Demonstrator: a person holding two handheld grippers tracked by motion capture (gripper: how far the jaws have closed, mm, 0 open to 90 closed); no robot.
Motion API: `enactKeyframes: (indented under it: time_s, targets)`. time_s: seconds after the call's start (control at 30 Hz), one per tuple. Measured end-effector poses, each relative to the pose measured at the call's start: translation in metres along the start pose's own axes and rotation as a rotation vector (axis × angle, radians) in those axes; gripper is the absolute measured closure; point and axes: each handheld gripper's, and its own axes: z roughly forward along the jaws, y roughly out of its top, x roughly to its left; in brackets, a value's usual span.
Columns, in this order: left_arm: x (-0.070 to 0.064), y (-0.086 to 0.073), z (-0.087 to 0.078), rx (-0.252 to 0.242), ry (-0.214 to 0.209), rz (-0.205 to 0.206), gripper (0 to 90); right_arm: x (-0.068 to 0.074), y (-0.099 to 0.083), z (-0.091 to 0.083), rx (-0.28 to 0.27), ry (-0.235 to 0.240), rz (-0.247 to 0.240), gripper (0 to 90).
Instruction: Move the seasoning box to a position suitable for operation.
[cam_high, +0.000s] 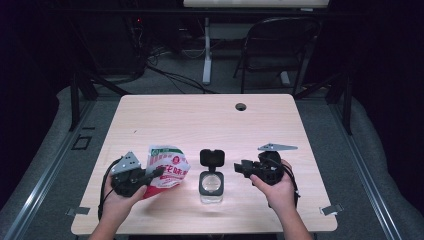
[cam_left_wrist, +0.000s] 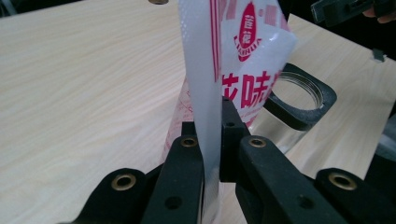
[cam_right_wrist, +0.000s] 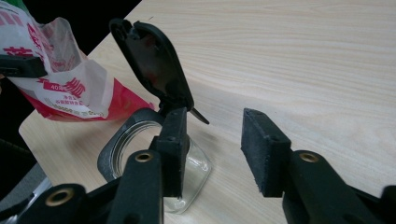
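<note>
A white and red printed bag is held off the table at the front left. My left gripper is shut on its white sealed edge, and the bag stands upright between the jaws. A clear glass jar with a black rim stands at the front middle, its black flip lid open and tilted back. My right gripper is just right of the jar, open, with nothing between its jaws. From my right gripper, the jar and lid lie beyond the left jaw.
The light wooden table has a round cable hole near its far edge. A black folding chair and a white desk leg stand on the floor behind the table.
</note>
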Motion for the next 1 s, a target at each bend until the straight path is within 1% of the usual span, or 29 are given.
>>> enactKeyframes:
  time_s: [0.07,0.1,0.23,0.3,0.37,0.4,0.47,0.5,0.57,0.63,0.67,0.73,0.83,0.87,1.0]
  targets:
    - [0.003,-0.006,-0.001,-0.005,-0.012,-0.025,90.0,0.003,0.0,0.0,0.003,-0.004,-0.02,63.7]
    - [0.004,-0.009,-0.001,0.0,-0.014,-0.032,90.0,0.004,0.0,0.0,0.001,0.001,-0.026,63.9]
    - [0.005,-0.017,0.001,0.016,-0.007,-0.044,90.0,0.009,0.001,-0.001,-0.001,0.001,-0.053,64.3]
    - [0.005,-0.021,0.003,0.028,-0.008,-0.051,90.0,0.011,0.001,-0.001,-0.005,0.006,-0.055,64.4]
    - [0.005,-0.024,0.005,0.039,-0.011,-0.059,90.0,0.013,0.002,-0.001,0.003,0.008,-0.066,64.4]
    - [0.005,-0.025,0.007,0.039,-0.01,-0.058,90.0,0.014,0.002,-0.001,0.001,0.013,-0.065,64.4]
    - [0.004,-0.027,0.008,0.045,-0.011,-0.068,90.0,0.016,0.002,-0.001,0.004,0.013,-0.078,64.2]
    - [0.004,-0.028,0.009,0.045,-0.015,-0.073,90.0,0.018,0.002,0.0,0.001,0.016,-0.073,64.1]
    - [0.003,-0.03,0.01,0.045,-0.02,-0.084,90.0,0.02,0.003,0.0,0.007,0.016,-0.089,63.8]
    - [0.003,-0.031,0.011,0.047,-0.023,-0.088,89.9,0.021,0.004,0.0,0.008,0.011,-0.096,63.4]
    - [0.003,-0.031,0.011,0.046,-0.022,-0.093,89.9,0.023,0.004,0.0,0.002,0.008,-0.093,63.1]
    - [0.003,-0.032,0.01,0.043,-0.02,-0.099,89.9,0.024,0.004,-0.001,0.009,0.008,-0.1,62.6]
    - [0.002,-0.033,0.009,0.039,-0.02,-0.103,89.9,0.026,0.004,-0.001,0.008,0.014,-0.108,62.6]
    - [0.002,-0.034,0.009,0.038,-0.021,-0.101,89.9,0.028,0.004,-0.001,0.003,0.017,-0.104,62.6]
    - [0.0,-0.033,0.011,0.044,-0.021,-0.092,89.9,0.03,0.005,0.0,0.01,0.026,-0.112,62.9]
